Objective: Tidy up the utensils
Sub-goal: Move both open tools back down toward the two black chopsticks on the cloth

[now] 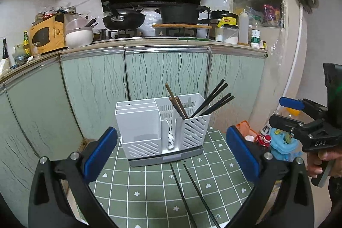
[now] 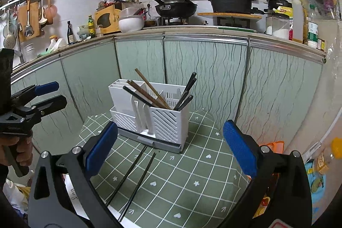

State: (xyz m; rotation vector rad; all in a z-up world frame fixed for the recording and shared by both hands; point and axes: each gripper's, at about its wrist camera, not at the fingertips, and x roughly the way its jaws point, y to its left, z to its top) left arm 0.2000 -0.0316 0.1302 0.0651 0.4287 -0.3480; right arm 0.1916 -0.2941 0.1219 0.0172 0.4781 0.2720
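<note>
A white slotted utensil holder (image 1: pixel 162 125) (image 2: pixel 162 119) stands at the far side of a small table covered in green checked cloth (image 1: pixel 149 185) (image 2: pixel 192 174). Brown chopsticks (image 1: pixel 177 104) (image 2: pixel 149 91) and black chopsticks (image 1: pixel 213 102) (image 2: pixel 186 93) lean in its right compartment. Two loose black chopsticks (image 1: pixel 192 191) (image 2: pixel 136 174) lie on the cloth just before the holder. My left gripper (image 1: pixel 172 153) (image 2: pixel 51 94) is open and empty, hovering above them. My right gripper (image 2: pixel 171 151) (image 1: pixel 284 113) is open and empty too, to the right of the table.
Pale green cabinet doors (image 1: pixel 166 72) run close behind the table, under a counter with a wok (image 1: pixel 124 19) and a black pot (image 1: pixel 179 14). A red-capped bottle (image 1: pixel 266 139) and blue plastic toys (image 1: pixel 284 142) sit low beside the table's right edge.
</note>
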